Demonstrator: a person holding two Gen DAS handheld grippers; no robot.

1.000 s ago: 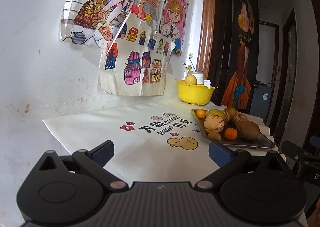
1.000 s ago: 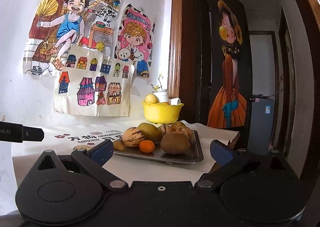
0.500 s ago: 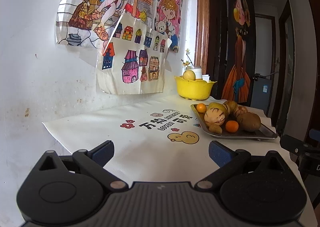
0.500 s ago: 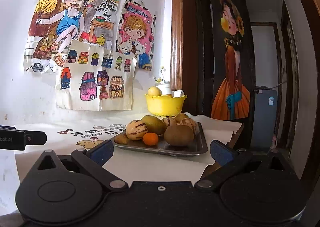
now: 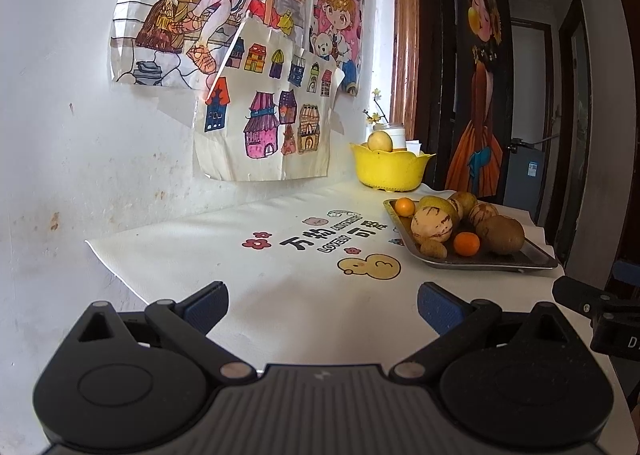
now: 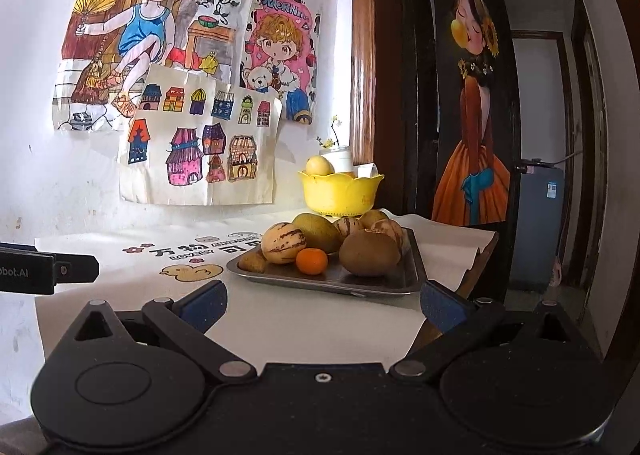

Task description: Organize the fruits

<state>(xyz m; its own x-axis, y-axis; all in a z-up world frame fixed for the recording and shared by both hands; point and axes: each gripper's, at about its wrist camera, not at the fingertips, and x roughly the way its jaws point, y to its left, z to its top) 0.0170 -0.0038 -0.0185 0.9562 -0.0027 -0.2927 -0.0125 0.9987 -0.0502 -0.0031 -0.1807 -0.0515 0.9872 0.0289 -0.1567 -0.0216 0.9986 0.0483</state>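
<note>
A metal tray (image 6: pixel 360 285) holds several fruits: a striped pale melon (image 6: pixel 283 242), a small orange (image 6: pixel 312 261), a brown kiwi (image 6: pixel 369 253) and a green mango (image 6: pixel 316 231). Behind it a yellow bowl (image 6: pixel 340 195) holds a yellow fruit (image 6: pixel 319 166). In the left wrist view the tray (image 5: pixel 480 261) lies at the right and the bowl (image 5: pixel 388 171) behind it. My right gripper (image 6: pixel 322 305) is open and empty just in front of the tray. My left gripper (image 5: pixel 322 305) is open and empty over the white table cover, left of the tray.
The white table cover (image 5: pixel 248 279) has printed characters and a yellow duck (image 5: pixel 369 267). Drawings (image 6: pixel 192 71) hang on the wall behind. The table's right edge (image 6: pixel 476 255) drops off near a dark door with a painted girl (image 6: pixel 476 115). A white jar (image 6: pixel 340 159) stands behind the bowl.
Both grippers have moved slightly closer to the table and tray, and the views have tilted a little. Both stay open and empty.
</note>
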